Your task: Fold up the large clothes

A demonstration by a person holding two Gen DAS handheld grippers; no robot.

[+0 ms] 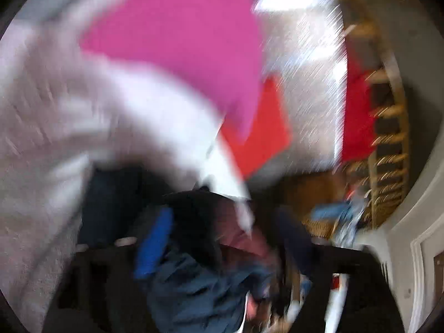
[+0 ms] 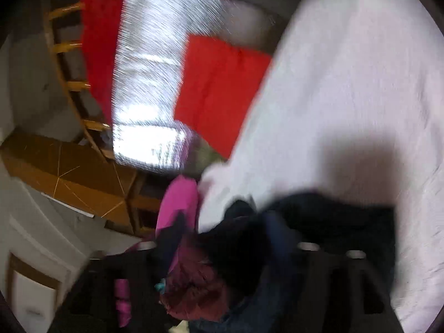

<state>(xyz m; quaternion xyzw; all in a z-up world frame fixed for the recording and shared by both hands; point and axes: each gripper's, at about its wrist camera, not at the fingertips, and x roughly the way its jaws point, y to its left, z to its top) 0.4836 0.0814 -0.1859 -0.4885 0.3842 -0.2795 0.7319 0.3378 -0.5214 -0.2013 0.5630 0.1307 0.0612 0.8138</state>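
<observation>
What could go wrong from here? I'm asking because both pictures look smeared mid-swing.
1. Both views are motion-blurred, so the fast swing may drag the white garment unevenly or let it slip.
2. The pink cloth and the red folded cloth lie close by; the swung fabric could sweep over and disturb them.
3. Dark clothes bunch near the claws and might snag.

Matt white cloth sheet (image 2: pixel 347 88), glossy silver foil mat (image 2: pixel 149 77), wooden rack (image 2: pixel 63 47).

left wrist: close over white cloth (image 1: pixel 83 111) | right wrist: same | shared: red cloth (image 2: pixel 219 88)
</observation>
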